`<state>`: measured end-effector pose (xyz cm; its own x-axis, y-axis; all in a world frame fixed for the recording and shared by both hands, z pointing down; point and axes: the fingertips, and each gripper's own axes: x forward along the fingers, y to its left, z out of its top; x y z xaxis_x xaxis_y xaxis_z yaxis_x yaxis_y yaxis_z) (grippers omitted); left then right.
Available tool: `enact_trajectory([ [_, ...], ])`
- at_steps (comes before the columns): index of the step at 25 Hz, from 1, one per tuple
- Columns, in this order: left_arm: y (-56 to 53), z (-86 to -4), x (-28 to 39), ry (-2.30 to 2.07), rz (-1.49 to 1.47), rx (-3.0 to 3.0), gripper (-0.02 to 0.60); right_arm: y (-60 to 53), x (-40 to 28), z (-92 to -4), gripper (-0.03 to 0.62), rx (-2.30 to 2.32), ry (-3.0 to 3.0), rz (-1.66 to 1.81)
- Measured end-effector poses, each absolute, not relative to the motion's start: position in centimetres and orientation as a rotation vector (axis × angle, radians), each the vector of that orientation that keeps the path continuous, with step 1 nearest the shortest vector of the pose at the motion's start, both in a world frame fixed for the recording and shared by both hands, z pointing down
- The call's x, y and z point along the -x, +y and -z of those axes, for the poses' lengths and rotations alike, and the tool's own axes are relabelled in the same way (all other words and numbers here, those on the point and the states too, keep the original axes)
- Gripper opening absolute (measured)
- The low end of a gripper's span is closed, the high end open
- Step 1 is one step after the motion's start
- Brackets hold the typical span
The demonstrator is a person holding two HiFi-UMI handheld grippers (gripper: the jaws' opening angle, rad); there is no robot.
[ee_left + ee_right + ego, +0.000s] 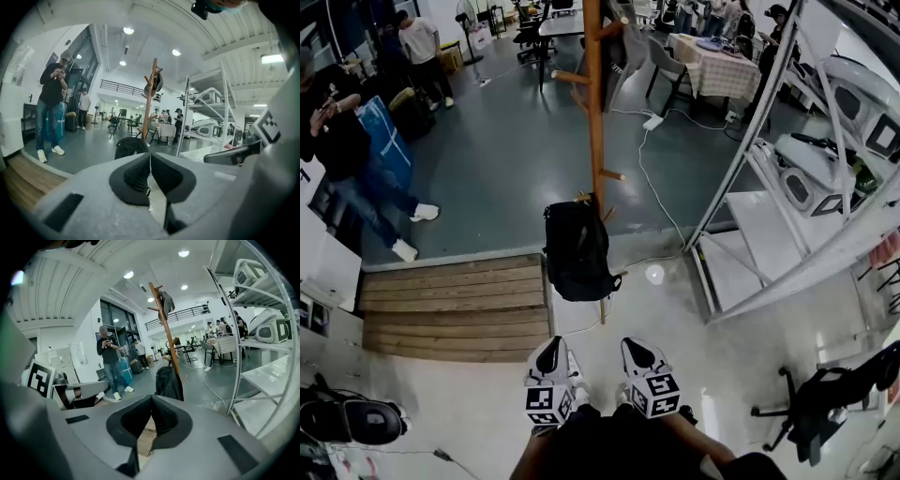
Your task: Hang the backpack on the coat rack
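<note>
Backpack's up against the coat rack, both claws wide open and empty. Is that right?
Not quite. The backpack is against the coat rack and the claws are empty, but they are not open. The left claw and the right claw are both shut, pads together with nothing between them. The left and right gripper views show this.

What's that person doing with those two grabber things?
A person holds a gripper in each hand. The left gripper and right gripper are both shut and empty, held close to the person's body. The black backpack sits low against the coat rack ahead, seemingly on a low peg, and neither gripper touches it. A bystander stands farther back.
</note>
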<state>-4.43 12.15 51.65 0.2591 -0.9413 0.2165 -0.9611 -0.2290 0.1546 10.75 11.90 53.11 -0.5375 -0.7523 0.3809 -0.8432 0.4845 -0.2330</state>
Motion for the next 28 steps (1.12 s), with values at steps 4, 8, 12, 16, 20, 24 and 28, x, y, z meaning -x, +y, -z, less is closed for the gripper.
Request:
enact_trajectory([
  [4,13.0,-51.5,4.2,-1.792,-0.137,-2.299,0.023,12.5,-11.1,-53.2,0.012,-1.367,-2.522,-0.587],
  [8,13.8,-51.8,4.1,-1.801,-0.14,-2.293,0.024,12.8,-11.4,-53.0,0.012,-1.379,-2.538,-0.602],
  [12,14.2,-52.0,4.2,-1.802,-0.147,-2.287,0.023,12.8,-11.3,-53.0,0.012,-1.369,-2.545,-0.624],
  [16,14.7,-52.7,4.5,-1.8,-0.151,-2.263,0.023,13.2,-11.0,-52.9,0.012,-1.356,-2.549,-0.609],
  [20,15.1,-53.1,5.0,-1.802,-0.149,-2.244,0.023,13.4,-10.8,-53.0,0.012,-1.354,-2.546,-0.61],
  [24,15.1,-53.2,4.9,-1.798,-0.146,-2.237,0.023,13.4,-10.8,-53.2,0.012,-1.353,-2.542,-0.613],
  [28,15.1,-53.2,4.7,-1.79,-0.145,-2.235,0.023,13.4,-10.8,-53.2,0.012,-1.348,-2.541,-0.609],
])
